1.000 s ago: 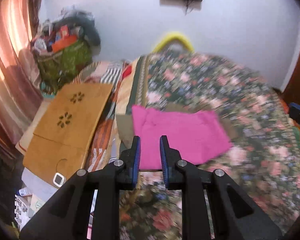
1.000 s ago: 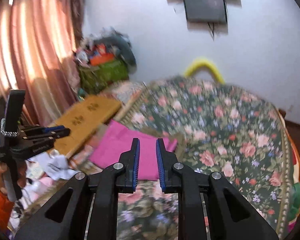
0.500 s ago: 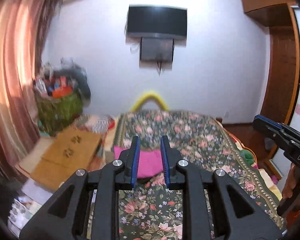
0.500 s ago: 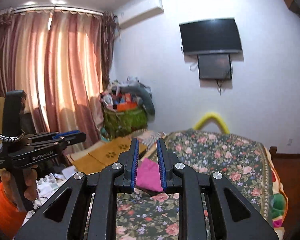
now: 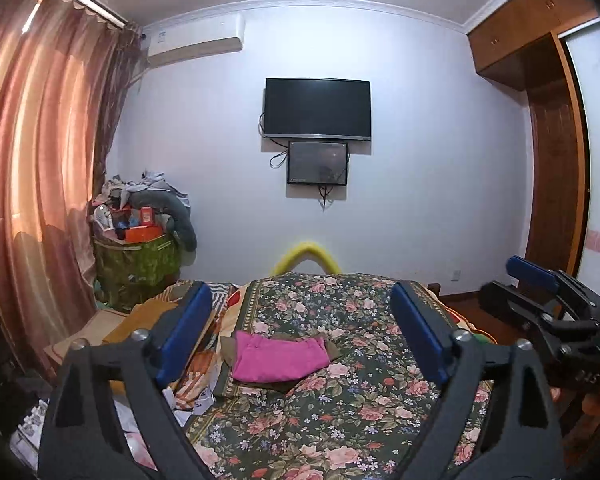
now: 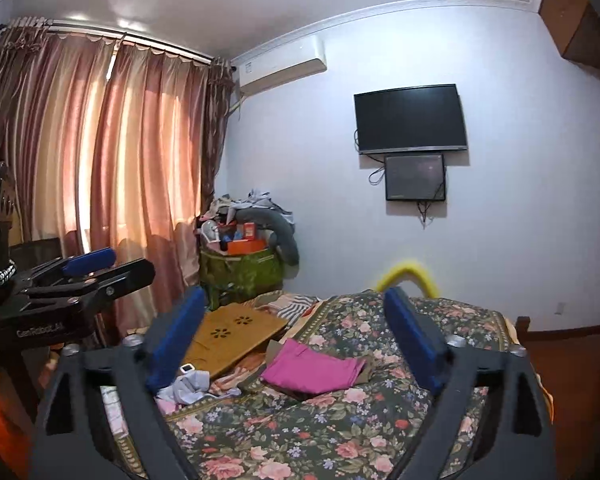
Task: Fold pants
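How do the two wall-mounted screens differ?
The upper TV is clearly wider and taller than the lower screen. The upper one sits higher on the wall; the lower hangs directly beneath it, offset slightly right in the right wrist view. The upper looks uniformly black; the lower shows faint reflections. Both are dark, off, and wall-mounted with dangling cables.

Floral bedspread (image 5: 340,408) bare near side; wooden board (image 6: 236,334), clutter left.

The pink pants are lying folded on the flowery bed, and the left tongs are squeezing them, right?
Not quite. The pink pants do lie folded on the flowery bed, but the left tongs are not squeezing them: their jaws are opening wide with nothing between, well back from the pants. The left wrist view shows it.
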Motion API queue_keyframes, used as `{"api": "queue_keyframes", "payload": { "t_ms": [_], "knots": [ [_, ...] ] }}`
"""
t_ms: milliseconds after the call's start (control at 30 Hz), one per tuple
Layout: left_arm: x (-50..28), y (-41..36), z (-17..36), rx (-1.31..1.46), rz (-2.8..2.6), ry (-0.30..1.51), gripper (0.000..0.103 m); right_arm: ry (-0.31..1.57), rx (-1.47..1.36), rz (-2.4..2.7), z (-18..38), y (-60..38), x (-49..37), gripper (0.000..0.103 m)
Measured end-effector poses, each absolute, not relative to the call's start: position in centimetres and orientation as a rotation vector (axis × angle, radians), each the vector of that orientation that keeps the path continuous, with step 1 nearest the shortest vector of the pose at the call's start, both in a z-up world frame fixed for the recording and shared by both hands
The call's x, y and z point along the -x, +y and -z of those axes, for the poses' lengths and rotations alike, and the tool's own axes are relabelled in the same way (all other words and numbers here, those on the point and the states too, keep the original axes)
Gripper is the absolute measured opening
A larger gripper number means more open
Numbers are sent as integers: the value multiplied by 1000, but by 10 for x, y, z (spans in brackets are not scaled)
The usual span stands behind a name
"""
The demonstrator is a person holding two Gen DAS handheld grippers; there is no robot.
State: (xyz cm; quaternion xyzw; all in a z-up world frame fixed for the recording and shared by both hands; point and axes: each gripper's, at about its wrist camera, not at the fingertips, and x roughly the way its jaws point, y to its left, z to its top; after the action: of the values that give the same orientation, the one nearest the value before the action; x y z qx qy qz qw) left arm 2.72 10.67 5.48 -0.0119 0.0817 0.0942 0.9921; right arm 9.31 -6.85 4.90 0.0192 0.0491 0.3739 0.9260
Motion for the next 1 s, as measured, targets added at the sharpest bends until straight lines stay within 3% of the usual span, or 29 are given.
{"api": "queue_keyframes", "payload": {
  "t_ms": [67, 300, 1000],
  "knots": [
    [-24, 107, -53, 25, -201, 164, 101, 93, -35, -741, -49, -68, -92, 103],
    [-22, 105, -47, 14, -201, 173, 103, 84, -38, -732, -51, -70, -86, 103],
    [-28, 101, -38, 16, -209, 201, 103, 116, -45, -720, -40, -78, -83, 103]
  ]
}}
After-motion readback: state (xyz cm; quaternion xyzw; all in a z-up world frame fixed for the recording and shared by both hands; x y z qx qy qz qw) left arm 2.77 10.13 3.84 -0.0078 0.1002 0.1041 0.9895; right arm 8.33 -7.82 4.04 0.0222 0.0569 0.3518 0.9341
